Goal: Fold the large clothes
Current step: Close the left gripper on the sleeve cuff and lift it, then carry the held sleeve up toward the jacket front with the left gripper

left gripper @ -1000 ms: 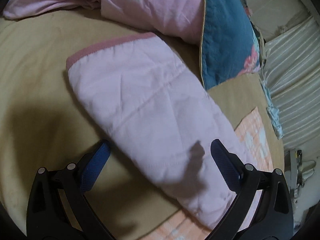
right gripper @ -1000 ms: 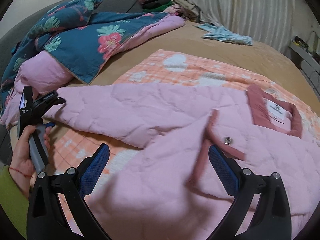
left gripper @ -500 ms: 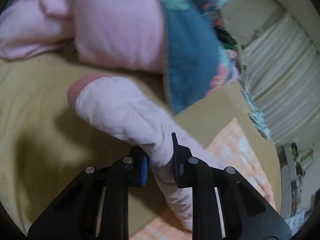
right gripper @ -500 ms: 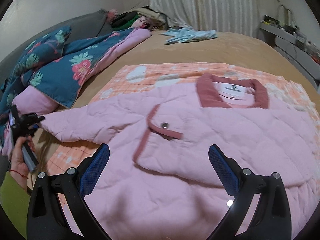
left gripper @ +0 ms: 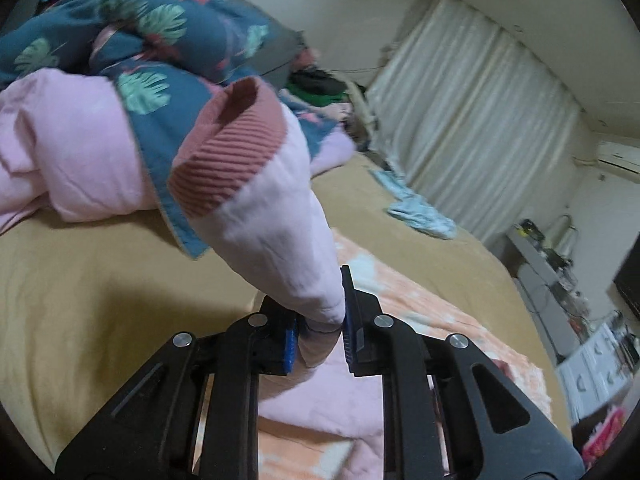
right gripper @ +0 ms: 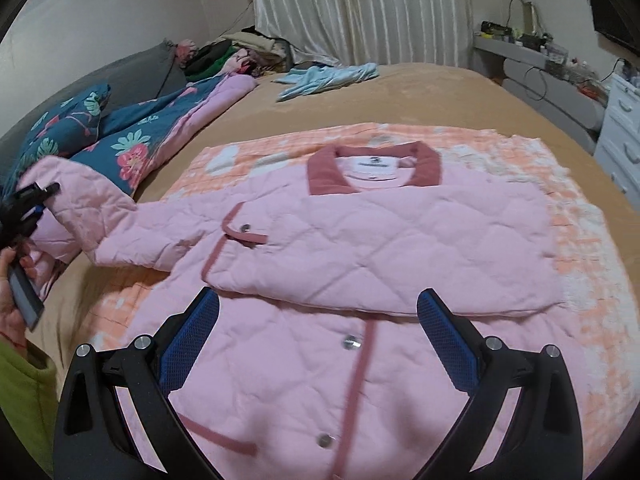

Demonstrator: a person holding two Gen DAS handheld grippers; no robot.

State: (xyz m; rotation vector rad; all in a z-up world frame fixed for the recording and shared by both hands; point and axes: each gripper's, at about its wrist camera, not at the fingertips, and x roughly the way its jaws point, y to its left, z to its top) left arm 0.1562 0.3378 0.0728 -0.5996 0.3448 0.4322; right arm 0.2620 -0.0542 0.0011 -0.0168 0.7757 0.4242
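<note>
The left gripper (left gripper: 320, 330) is clenched on the pink jacket's sleeve (left gripper: 280, 240), lifted mid-frame; the right gripper (right gripper: 318, 340) hangs released over the pink jacket (right gripper: 380, 248), spread across the centre on an orange blanket (right gripper: 580, 240).

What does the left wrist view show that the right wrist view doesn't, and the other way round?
Only the left wrist view shows the left gripper with its jaws shut on the sleeve, ribbed cuff raised. Only the right wrist view shows the jacket body, collar and snaps, under the open right gripper. Both show the floral quilt, the light blue cloth and the curtain.
</note>
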